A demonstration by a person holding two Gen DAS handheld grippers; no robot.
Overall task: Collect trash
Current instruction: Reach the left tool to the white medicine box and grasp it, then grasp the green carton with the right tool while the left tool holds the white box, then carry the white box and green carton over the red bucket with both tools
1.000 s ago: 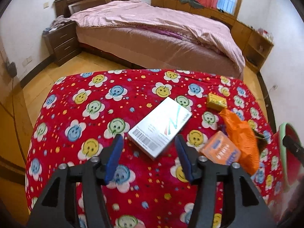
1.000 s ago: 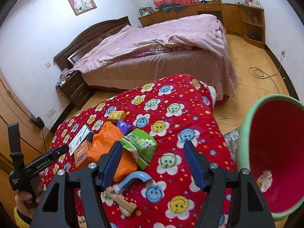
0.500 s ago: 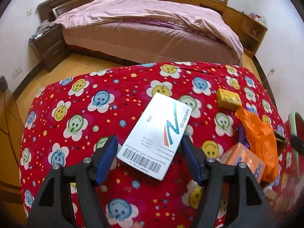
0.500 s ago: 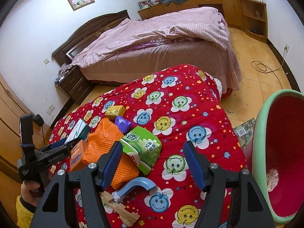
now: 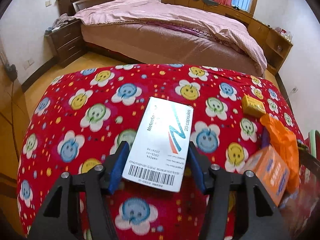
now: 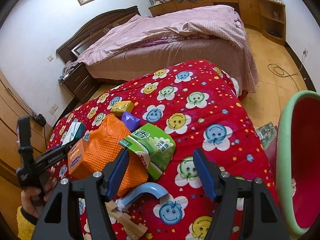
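A white capsule box [image 5: 162, 144] lies on the red smiley-face cloth [image 5: 80, 120]. My left gripper [image 5: 158, 143] straddles its near end. The jaws are closing, and a thin gap still shows at the right pad. To the right lie an orange box [image 5: 268, 172], an orange bag [image 5: 284, 140] and a small yellow box [image 5: 253, 105]. My right gripper [image 6: 161, 154] stands open low over the cloth. A green tissue pack [image 6: 152, 144] lies just ahead, by its left finger. A red bin with a green rim [image 6: 288, 140] stands at the right.
Near the right gripper lie a purple wrapper [image 6: 130, 120], a blue curved piece [image 6: 148, 192] and a wooden piece [image 6: 128, 222]. Beyond the cloth stand a bed [image 5: 160, 30] and a nightstand [image 5: 66, 42]. A cable [image 6: 280, 70] lies on the wooden floor.
The left gripper has come forward and down until the white box sits between its jaws, and the jaws have narrowed. The right gripper has sunk slightly toward the pile, still open.
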